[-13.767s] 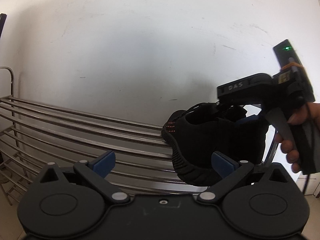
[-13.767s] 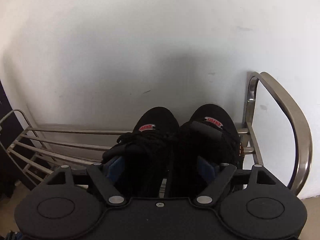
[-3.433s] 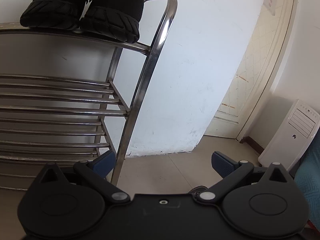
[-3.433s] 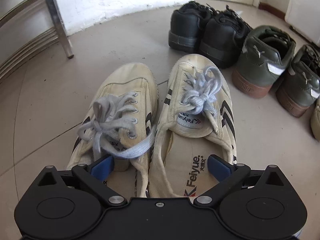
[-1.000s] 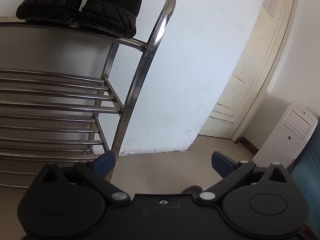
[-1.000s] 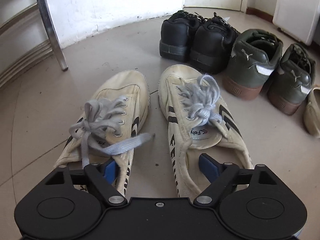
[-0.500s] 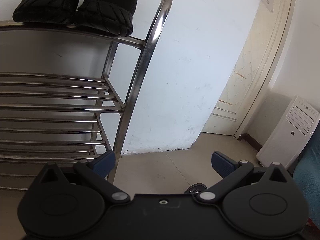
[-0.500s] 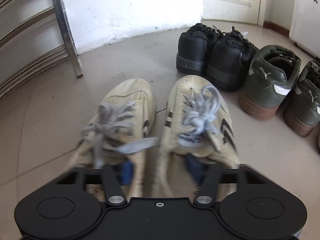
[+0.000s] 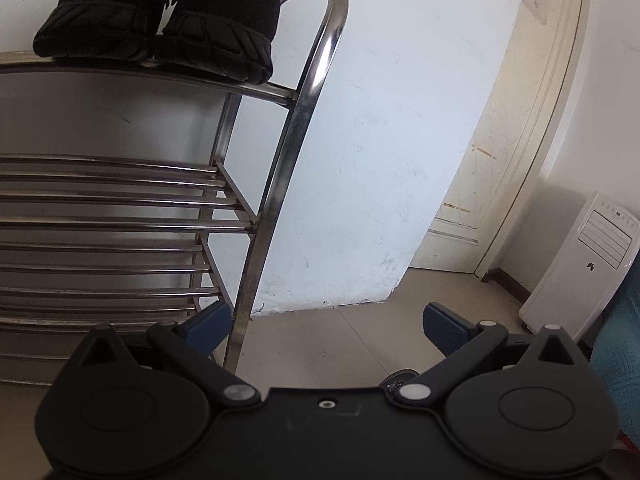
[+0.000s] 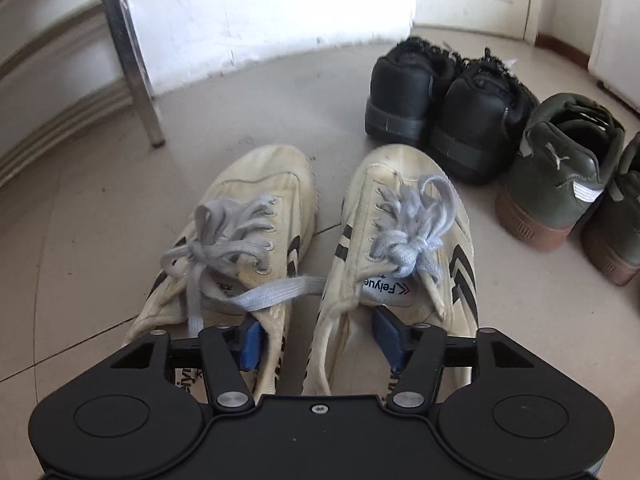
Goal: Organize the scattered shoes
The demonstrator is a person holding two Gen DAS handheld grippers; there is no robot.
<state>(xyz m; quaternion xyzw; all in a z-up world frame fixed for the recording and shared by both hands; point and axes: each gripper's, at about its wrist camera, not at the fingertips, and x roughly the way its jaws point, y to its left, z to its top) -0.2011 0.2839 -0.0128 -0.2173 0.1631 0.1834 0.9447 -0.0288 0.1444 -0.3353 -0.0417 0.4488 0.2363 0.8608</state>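
Note:
A pair of cream canvas shoes [image 10: 404, 200] with grey laces lies on the tiled floor right below my right gripper [image 10: 318, 340]. One blue finger sits inside each shoe opening, and the inner walls of both shoes are pinched together between them. In the left wrist view, two black knit shoes [image 9: 160, 28] rest side by side at the right end of the top shelf of the steel shoe rack [image 9: 280, 184]. My left gripper [image 9: 326, 320] hangs open near the rack's right post, holding nothing.
A black leather pair [image 10: 440, 108] and an olive-green pair [image 10: 560, 176] stand on the floor to the right of the cream shoes. The rack's leg [image 10: 132, 60] is at the far left. A white air cooler [image 9: 588, 264] stands by the door [image 9: 512, 140].
My right gripper's fingers have closed inward, drawing the two cream shoes' inner walls together, and the pair has shifted slightly. The left gripper has only drifted a little.

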